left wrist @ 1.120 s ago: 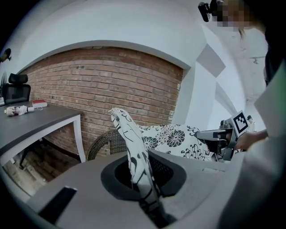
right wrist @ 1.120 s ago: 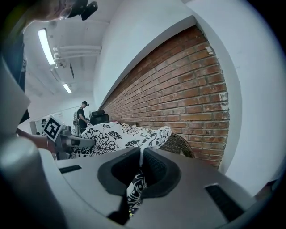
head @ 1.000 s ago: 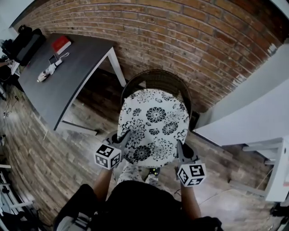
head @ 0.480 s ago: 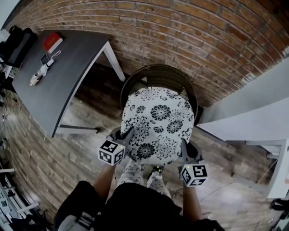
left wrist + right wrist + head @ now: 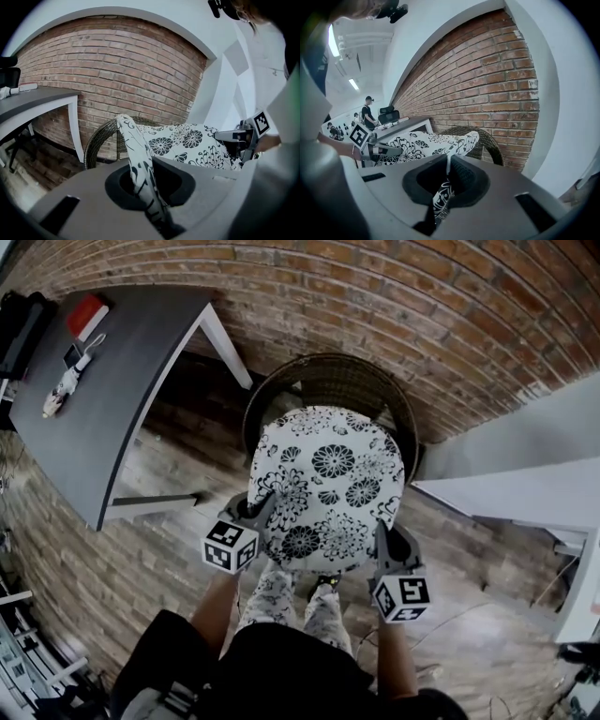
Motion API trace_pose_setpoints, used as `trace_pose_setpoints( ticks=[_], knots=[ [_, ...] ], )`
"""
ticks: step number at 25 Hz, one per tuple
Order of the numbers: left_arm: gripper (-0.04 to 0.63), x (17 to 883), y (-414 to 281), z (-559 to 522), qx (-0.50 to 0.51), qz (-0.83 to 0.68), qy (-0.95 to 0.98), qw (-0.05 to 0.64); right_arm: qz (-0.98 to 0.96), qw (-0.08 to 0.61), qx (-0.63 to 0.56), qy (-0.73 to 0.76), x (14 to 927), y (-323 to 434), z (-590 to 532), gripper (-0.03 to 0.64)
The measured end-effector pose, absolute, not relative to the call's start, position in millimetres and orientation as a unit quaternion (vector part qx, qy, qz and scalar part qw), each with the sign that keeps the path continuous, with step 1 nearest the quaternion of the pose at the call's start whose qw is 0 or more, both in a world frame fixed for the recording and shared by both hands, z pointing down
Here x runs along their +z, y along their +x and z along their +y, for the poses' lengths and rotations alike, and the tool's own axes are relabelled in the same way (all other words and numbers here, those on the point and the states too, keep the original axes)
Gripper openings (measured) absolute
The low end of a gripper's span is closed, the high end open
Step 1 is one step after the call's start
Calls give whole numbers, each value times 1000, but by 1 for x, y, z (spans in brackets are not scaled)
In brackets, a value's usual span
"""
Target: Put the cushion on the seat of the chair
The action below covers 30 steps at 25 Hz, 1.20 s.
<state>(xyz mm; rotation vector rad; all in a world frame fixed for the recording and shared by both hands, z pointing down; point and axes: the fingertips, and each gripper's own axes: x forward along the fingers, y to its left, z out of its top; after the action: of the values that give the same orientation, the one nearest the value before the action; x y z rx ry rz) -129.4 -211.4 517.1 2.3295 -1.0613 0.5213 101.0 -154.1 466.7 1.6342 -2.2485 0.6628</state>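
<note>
- Head view: the person is holding the floral cushion [image 5: 325,486] flat over the round wicker chair [image 5: 328,379]. The chair is standing against the brick wall [image 5: 403,296], beside a grey table [image 5: 103,399]. The left gripper [image 5: 255,514] is gripping the cushion's near left edge, and the right gripper [image 5: 380,538] its near right edge.
- Left gripper view: the jaws are pinching the cushion's hem, with the fabric rising between them. The cushion is hanging above the chair's rim.
- Right gripper view: the jaws are clamping a fold of the cushion's edge, and the chair's woven back is showing behind it.
</note>
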Motion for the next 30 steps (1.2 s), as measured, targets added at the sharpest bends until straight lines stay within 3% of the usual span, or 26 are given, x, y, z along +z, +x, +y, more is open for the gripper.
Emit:
trace_pose_setpoints(
  ticks=[30],
  knots=[
    [17, 651, -140, -270, 220, -371, 848, 308, -751, 181, 262, 579, 578, 83, -212, 8]
  ],
)
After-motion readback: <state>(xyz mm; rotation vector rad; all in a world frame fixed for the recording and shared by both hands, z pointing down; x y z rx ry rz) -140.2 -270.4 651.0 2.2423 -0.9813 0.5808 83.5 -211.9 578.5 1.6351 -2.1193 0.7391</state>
